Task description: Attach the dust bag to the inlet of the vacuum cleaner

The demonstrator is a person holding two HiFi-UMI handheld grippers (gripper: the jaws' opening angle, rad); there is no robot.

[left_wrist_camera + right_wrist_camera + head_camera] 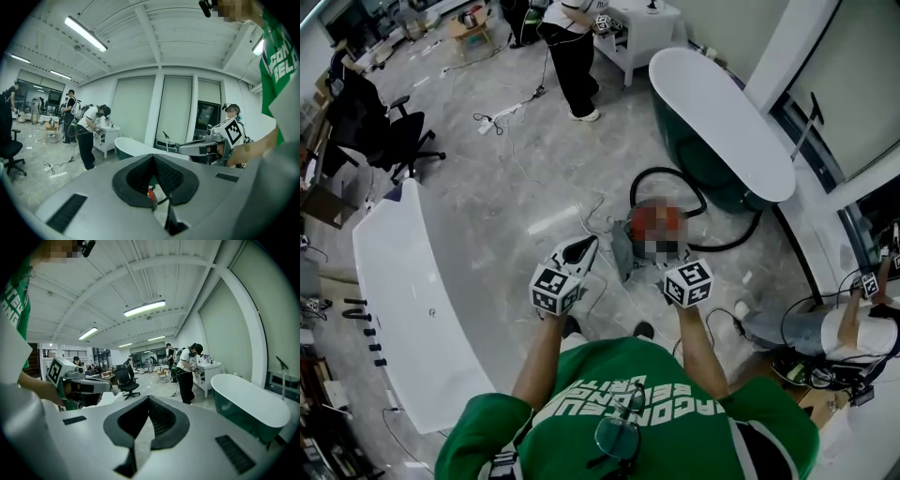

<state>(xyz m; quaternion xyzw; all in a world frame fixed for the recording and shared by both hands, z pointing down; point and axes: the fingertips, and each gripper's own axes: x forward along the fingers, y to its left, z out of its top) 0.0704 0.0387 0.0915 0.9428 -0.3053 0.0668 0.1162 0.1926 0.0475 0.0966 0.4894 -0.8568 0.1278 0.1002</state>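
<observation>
The red vacuum cleaner (649,217) sits on the grey floor ahead of me, partly under a mosaic patch, with its black hose (705,202) looped around it. A grey flat piece (622,255) lies against its near side; I cannot tell whether it is the dust bag. My left gripper (586,246) hovers just left of the vacuum, jaws together and nothing in them. In the left gripper view my left gripper (153,157) shows a bit of red vacuum (150,192) below its tips. My right gripper (667,261) (149,398) is over the vacuum's near edge, shut and empty.
A white-topped green bathtub (722,122) stands behind the vacuum, a long white counter (403,281) to my left. A person (572,47) bends over at the back, and another sits at the right (853,328). Cables (502,114) trail on the floor, and a black office chair (389,131) stands at the left.
</observation>
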